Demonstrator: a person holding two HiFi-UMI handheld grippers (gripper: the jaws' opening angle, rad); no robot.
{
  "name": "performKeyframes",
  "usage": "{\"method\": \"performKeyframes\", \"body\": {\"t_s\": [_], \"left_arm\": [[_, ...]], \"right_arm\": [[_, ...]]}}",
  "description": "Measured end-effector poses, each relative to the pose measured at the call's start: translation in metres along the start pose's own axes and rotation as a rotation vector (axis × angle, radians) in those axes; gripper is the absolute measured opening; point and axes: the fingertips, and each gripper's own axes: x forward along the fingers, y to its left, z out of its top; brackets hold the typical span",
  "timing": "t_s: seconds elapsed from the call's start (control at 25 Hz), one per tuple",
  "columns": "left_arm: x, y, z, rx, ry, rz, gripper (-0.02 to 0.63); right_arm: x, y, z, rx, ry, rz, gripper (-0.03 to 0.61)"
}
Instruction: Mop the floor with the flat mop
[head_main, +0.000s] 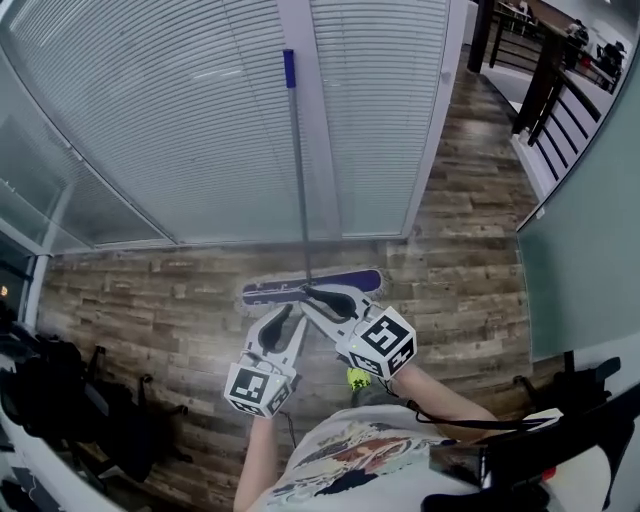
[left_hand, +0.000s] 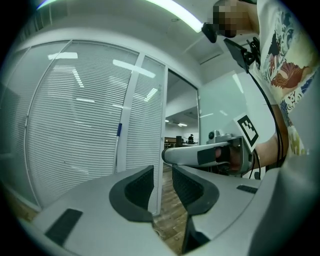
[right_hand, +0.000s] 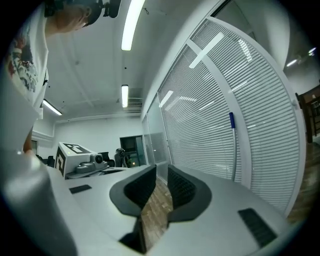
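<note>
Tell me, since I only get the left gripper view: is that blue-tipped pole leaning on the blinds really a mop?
Observer: Yes. In the head view the pole runs down to a flat mop head lying on the wooden floor in front of the blinds.
Operator: And the other gripper, is it holding anything?
Observer: No. In the right gripper view the right gripper has its jaws apart, with only floor showing between them.
</note>
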Motion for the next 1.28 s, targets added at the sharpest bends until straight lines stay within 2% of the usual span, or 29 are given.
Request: {"method": "performKeyframes", "body": {"t_s": [0.2, 0.56, 0.8, 1.12, 1.28], "left_arm": [[0.059, 0.037, 0.004, 0.021, 0.022, 0.023, 0.094], [0.117, 0.089, 0.012, 0.054, 0.038, 0.043, 0.104], [0.16, 0.133, 0.016, 0.058, 0.017, 0.006, 0.114], [0.23, 0.23, 0.033, 0.115, 0.016, -0.059, 0.138], [0.266, 0.282, 0.041, 0.14, 0.018, -0.098, 0.163]], "right_arm": [[0.029, -0.062, 0.01, -0.037, 0.019, 0.013, 0.074], [0.071, -0.126, 0.02, -0.019, 0.022, -0.023, 0.061], [0.11, -0.171, 0.032, -0.042, -0.009, -0.068, 0.063], [0.192, -0.255, 0.058, -0.041, 0.01, -0.169, 0.066], [0.236, -0.299, 0.073, -0.035, 0.01, -0.23, 0.097]]}}
